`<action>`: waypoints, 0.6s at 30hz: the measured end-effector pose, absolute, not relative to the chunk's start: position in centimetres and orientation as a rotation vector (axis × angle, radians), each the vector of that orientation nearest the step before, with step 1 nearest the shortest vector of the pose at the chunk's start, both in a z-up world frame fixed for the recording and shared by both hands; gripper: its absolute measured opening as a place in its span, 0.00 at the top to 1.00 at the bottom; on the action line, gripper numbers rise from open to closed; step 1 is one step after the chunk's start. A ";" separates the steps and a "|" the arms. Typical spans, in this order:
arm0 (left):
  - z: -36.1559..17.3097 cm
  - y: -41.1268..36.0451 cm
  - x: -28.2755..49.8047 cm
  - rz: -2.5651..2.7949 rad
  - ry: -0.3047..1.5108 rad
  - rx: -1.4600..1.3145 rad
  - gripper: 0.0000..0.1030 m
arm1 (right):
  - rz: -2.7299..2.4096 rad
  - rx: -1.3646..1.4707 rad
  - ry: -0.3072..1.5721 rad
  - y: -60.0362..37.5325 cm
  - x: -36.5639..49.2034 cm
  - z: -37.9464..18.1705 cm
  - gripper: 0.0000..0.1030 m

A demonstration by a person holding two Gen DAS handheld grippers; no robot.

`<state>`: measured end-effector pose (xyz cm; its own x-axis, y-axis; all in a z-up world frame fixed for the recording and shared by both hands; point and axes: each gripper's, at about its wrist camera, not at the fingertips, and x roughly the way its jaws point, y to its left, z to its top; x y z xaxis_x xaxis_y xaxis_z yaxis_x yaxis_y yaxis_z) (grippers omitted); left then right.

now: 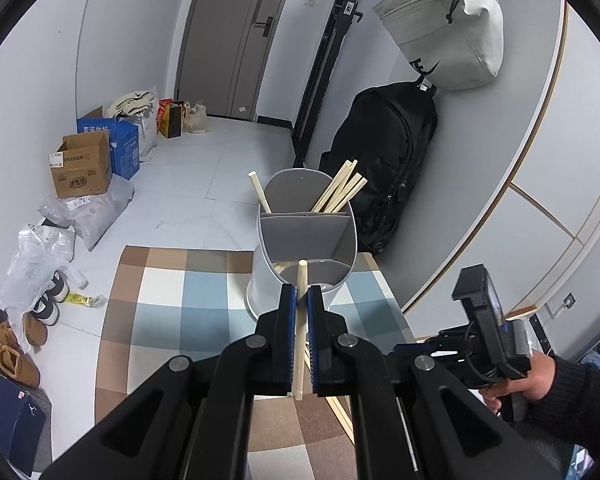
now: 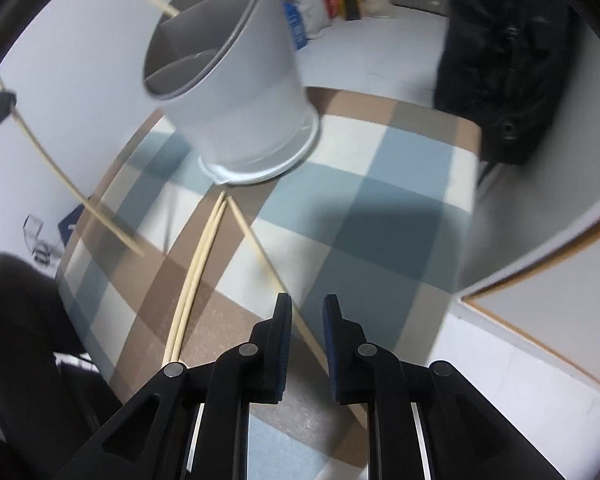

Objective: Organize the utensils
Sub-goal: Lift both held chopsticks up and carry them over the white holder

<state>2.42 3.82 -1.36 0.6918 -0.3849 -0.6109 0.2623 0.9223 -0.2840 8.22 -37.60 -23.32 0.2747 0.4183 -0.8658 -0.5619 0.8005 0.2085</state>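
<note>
A grey utensil holder [image 1: 306, 240] with inner dividers stands on the checkered tablecloth [image 1: 188, 304]; several wooden chopsticks [image 1: 342, 190] stick out of its far compartments. My left gripper [image 1: 301, 300] is shut on a single wooden chopstick [image 1: 300, 332], held upright just in front of the holder's near rim. In the right wrist view the holder [image 2: 240, 92] is ahead to the left, the held chopstick [image 2: 72, 188] hangs at the left, and loose chopsticks [image 2: 198, 268] lie on the cloth. My right gripper [image 2: 307, 312] is open above one loose chopstick [image 2: 268, 256].
A black backpack [image 1: 384, 160] leans on the wall right of the table, with a grey bag [image 1: 444, 28] hanging above. Cardboard boxes [image 1: 84, 164], plastic bags and shoes lie on the floor at left. The table's far edge is just behind the holder.
</note>
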 end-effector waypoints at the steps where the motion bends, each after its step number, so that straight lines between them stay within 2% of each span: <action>1: -1.4 3.9 2.4 -0.362 0.721 -0.180 0.98 | 0.676 -0.152 1.105 -37.3 8.2 -23.3 0.84; 3: -1.5 4.0 2.5 -0.358 0.723 -0.182 0.98 | 0.723 -0.146 1.071 -36.2 8.1 -22.9 0.80; 18: -1.9 5.0 2.7 -0.347 0.718 -0.191 0.98 | 0.750 -0.373 1.040 -28.1 10.1 -24.9 0.80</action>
